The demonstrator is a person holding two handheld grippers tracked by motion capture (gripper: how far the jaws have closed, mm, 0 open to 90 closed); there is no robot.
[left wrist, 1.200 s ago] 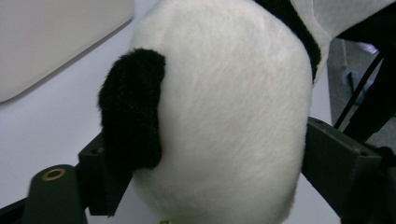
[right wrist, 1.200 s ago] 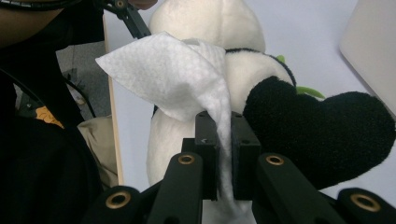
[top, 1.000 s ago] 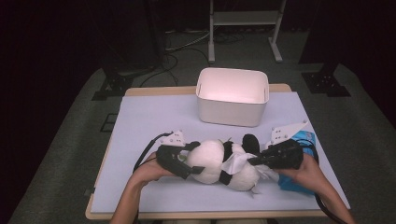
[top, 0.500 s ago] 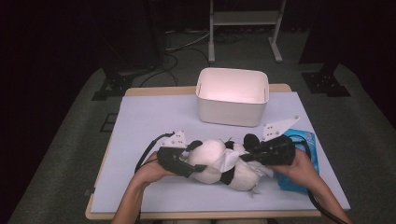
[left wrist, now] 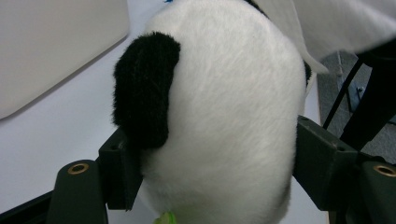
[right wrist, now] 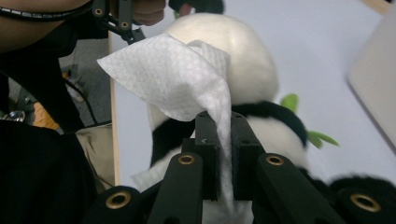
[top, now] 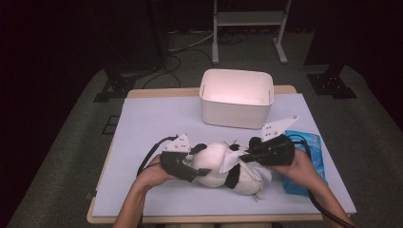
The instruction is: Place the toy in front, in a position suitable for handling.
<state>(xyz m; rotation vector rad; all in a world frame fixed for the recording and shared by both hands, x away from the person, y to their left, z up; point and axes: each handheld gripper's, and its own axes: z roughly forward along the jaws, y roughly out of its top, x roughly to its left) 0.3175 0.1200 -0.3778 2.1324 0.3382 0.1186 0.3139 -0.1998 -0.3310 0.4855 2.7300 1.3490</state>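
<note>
In the high view the plush panda [top: 223,166] lies low in the middle of the frame on the pale mat [top: 157,118], below the white bin [top: 236,98]. The left gripper [top: 199,172] meets its head from the left, the right gripper [top: 240,155] from the right.

In the left gripper view the jaws, which have just been closing, press both sides of the panda's head [left wrist: 224,112].

In the right gripper view the jaws are clamped on a white wipe [right wrist: 187,77] at centre frame

Your left claw [top: 202,172] has just been closing and now presses both jaws on the panda's [top: 223,164] head. Your right claw [top: 242,156], at the panda's far side, is clamped on a wipe [right wrist: 187,79].
</note>
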